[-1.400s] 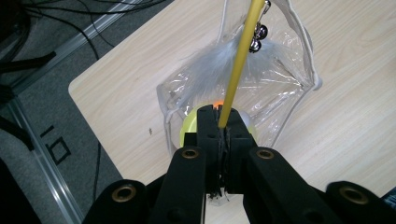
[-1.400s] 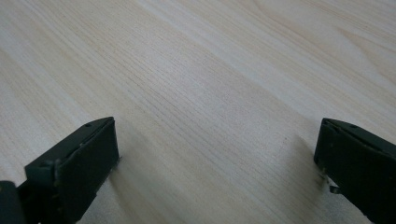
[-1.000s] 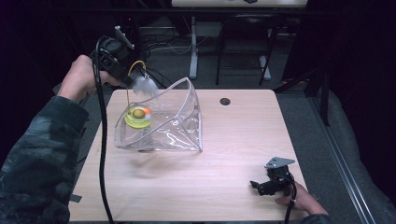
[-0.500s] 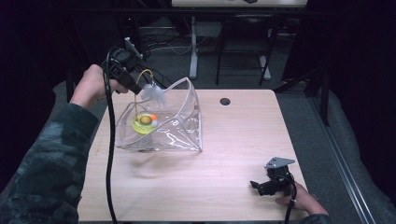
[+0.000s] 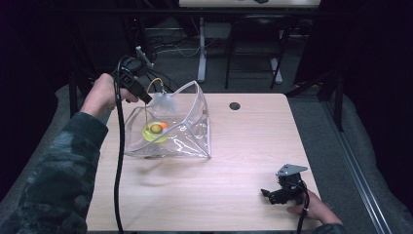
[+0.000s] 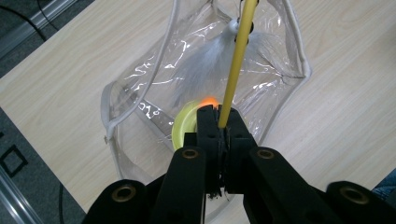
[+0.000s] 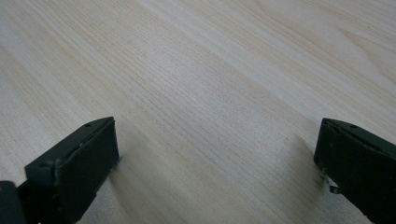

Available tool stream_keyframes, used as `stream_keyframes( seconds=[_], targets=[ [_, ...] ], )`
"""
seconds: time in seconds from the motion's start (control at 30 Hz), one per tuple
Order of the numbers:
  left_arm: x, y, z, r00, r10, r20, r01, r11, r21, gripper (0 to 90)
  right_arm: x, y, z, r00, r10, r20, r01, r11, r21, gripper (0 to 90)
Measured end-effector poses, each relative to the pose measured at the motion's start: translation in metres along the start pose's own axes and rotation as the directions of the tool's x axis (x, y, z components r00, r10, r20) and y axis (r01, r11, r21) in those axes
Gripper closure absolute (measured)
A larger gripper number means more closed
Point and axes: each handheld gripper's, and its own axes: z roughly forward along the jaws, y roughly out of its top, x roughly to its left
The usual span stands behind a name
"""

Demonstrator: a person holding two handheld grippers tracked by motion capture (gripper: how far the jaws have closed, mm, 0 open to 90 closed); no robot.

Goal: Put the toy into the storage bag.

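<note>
High view: left gripper (image 5: pixel 146 99) raised over the back left corner of the wooden table (image 5: pixel 243 161), above the open mouth of a clear plastic bag (image 5: pixel 195 131) that stands on the tabletop, mouth turned up and toward that gripper. Jaws pressed together on a thin yellow stick (image 5: pixel 146 114), part of a cat-teaser toy; stick running down from the jaws into the bag. White feather tuft (image 5: pixel 164 101) at the bag's back rim, just beside the gripper. Yellow disc (image 5: pixel 155 131) with an orange ball (image 5: pixel 163 125) low inside the bag, seen through the clear wall. Small dark round hole (image 5: pixel 234 106) in the tabletop, well apart from the bag, toward the back edge.

Left gripper view: looking down into the bag (image 6: pixel 140 74), black jaws shut on the yellow stick (image 6: pixel 236 65), no gap left between them. Stick rising away from the jaws to the white feathers (image 6: pixel 205 56), which spread across the bag's opening. Yellow disc (image 6: pixel 183 126) and orange ball (image 6: pixel 209 101) just beyond the jaw tips, partly hidden by them.

High view again: right gripper (image 5: pixel 266 194) resting at the front right of the table, near the edge, well apart from the bag.

Right gripper view: jaws spread wide, nothing between them but bare wood grain (image 7: pixel 210 93)
</note>
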Motion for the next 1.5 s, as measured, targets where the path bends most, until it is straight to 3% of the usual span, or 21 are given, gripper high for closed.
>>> stream_keyframes(
  seconds=[0.9,1.07,1.33,1.5],
  targets=[
    [0.005,-0.006,0.048,0.9992,-0.037,0.016,0.037,0.9992,0.014,88.4,0.000,0.000,0.000,1.0000,-0.004,-0.006,0.004,1.000,0.003,0.0],
    [0.004,-0.004,0.054,0.9992,-0.040,-0.001,0.040,0.9992,0.007,88.4,0.000,0.000,0.000,1.0000,-0.003,-0.005,0.003,1.000,0.001,0.0],
    [0.009,-0.007,0.072,0.9982,-0.060,0.007,0.060,0.9975,0.037,88.3,0.000,0.000,0.000,1.0000,-0.002,-0.003,0.002,1.000,0.000,0.0],
    [0.010,-0.007,0.074,0.9975,-0.070,0.003,0.070,0.9966,0.044,88.2,0.000,0.000,0.000,1.0000,-0.002,-0.002,0.002,1.000,0.001,0.0]
  ],
)
